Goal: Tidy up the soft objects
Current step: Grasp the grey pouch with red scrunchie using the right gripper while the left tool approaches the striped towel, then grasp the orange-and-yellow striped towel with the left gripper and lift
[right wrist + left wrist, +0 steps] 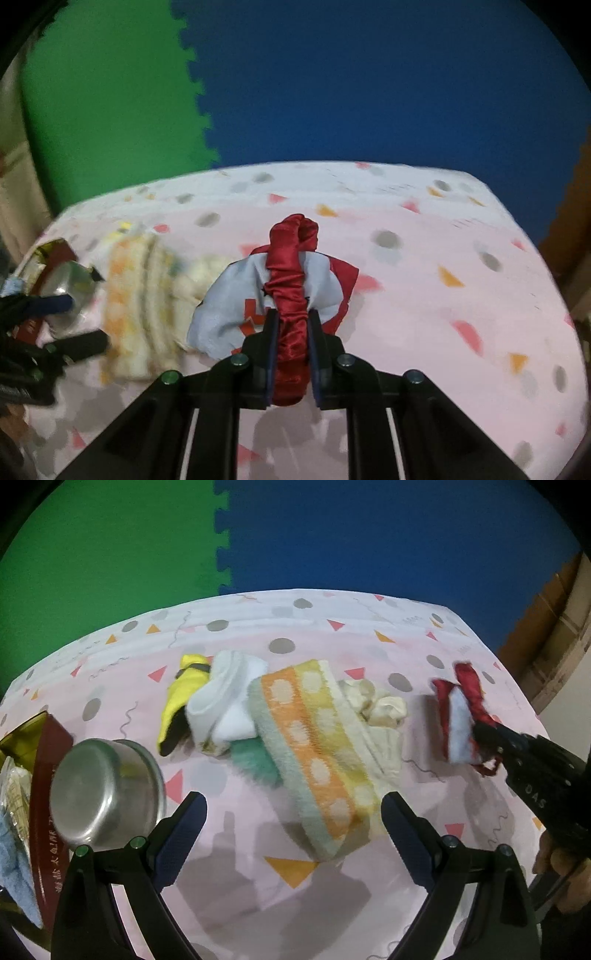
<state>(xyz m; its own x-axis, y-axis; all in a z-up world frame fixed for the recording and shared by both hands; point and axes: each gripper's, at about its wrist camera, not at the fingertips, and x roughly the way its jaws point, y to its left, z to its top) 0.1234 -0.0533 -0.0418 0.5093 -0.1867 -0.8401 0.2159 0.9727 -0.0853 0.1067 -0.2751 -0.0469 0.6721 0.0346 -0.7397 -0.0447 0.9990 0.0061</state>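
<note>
Fingers of my right gripper are pinched narrow on a red scrunchie, which wraps a pale blue cloth; both hang just above the right side of the worktop. My left gripper has its fingers spread wide, holding nothing, over the near end of a striped towel. Socks lie just left of the towel, a steel pot further left.
</note>
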